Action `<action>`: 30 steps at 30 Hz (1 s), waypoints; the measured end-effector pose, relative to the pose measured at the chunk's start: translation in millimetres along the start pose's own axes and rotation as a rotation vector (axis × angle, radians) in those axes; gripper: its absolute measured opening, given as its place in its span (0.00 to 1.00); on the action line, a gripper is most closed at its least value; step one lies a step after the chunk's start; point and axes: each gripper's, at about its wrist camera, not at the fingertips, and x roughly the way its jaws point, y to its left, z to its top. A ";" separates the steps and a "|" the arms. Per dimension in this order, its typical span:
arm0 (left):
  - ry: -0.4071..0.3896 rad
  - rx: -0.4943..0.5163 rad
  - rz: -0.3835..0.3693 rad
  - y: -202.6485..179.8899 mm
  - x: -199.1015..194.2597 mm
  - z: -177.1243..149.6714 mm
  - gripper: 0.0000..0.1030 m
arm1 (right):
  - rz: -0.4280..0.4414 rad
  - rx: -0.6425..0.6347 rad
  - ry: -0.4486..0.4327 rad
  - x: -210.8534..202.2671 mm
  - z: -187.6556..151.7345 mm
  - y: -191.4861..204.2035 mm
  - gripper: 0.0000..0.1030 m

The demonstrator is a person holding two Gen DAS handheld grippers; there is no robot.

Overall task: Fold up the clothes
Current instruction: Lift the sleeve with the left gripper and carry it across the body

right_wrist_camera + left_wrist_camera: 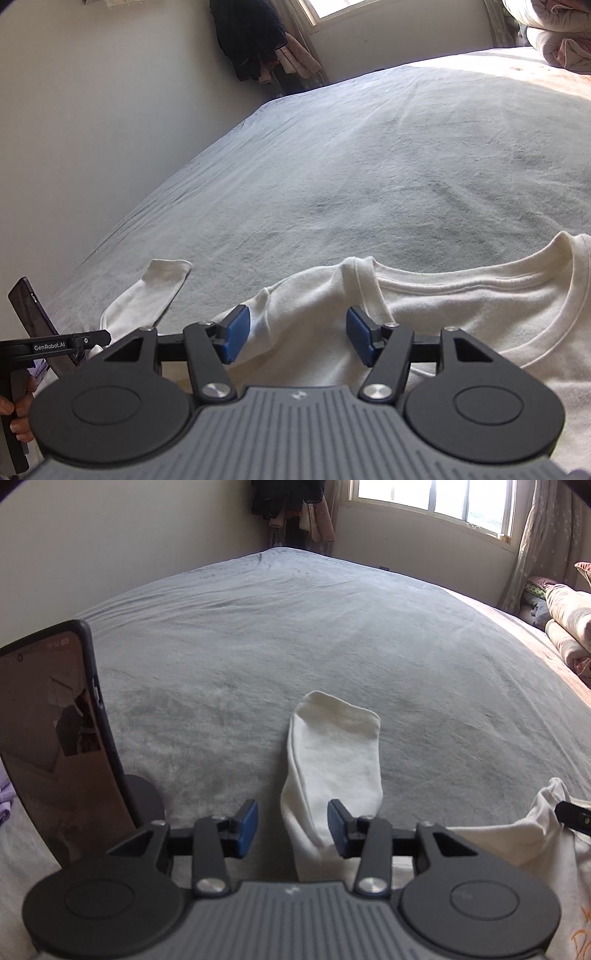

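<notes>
One garment, a white long-sleeved T-shirt (461, 317), lies spread at the near edge of the grey bed (369, 166), its left sleeve (332, 757) stretched out far-left and no fold visible yet. The left gripper (293, 825) straddles that sleeve, released; the right gripper (295, 338) hangs unclenched over the shoulder.

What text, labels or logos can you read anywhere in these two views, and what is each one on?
"GenRobot.AI": white lettering on the black body of the left gripper, seen from the right wrist view.
Orange print on the white T-shirt: cut off at the frame edge, not readable.
Phone screen: small icons and an image, too blurred to read.
Small white mark on the right gripper body: a logo, no letters.
</notes>
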 end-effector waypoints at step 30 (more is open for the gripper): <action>-0.425 -0.148 -0.266 6.5 -17.0 -1.3 0.05 | 0.026 -0.421 -0.119 13.1 -20.0 74.5 0.54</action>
